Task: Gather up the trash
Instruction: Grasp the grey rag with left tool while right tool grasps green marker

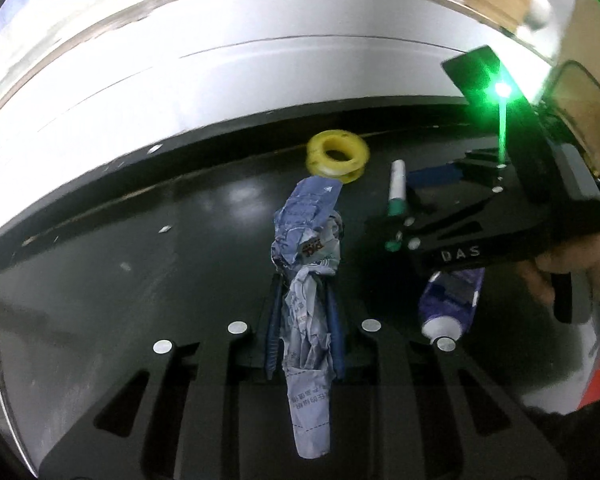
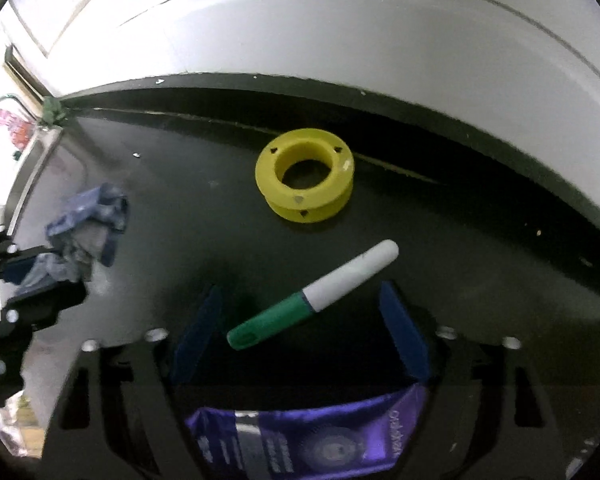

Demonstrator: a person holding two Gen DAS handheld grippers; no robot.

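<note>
While the left tool (image 1: pixel 304 320) was clamped on the crumpled wrapper (image 1: pixel 308 280), evidently to carry it off as trash, the right tool (image 2: pixel 300 320) hung apart, straddling the green marker (image 2: pixel 316 296) on the desk (image 2: pixel 180 200), with a purple tube (image 2: pixel 312 436) beneath and a yellow spool (image 2: pixel 305 176) just beyond.

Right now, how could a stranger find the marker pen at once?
Look at the black table below the white wall. In front of the yellow spool lies the marker pen, between the right claw's fingers. Only it is slim, white-bodied and green-capped.
</note>
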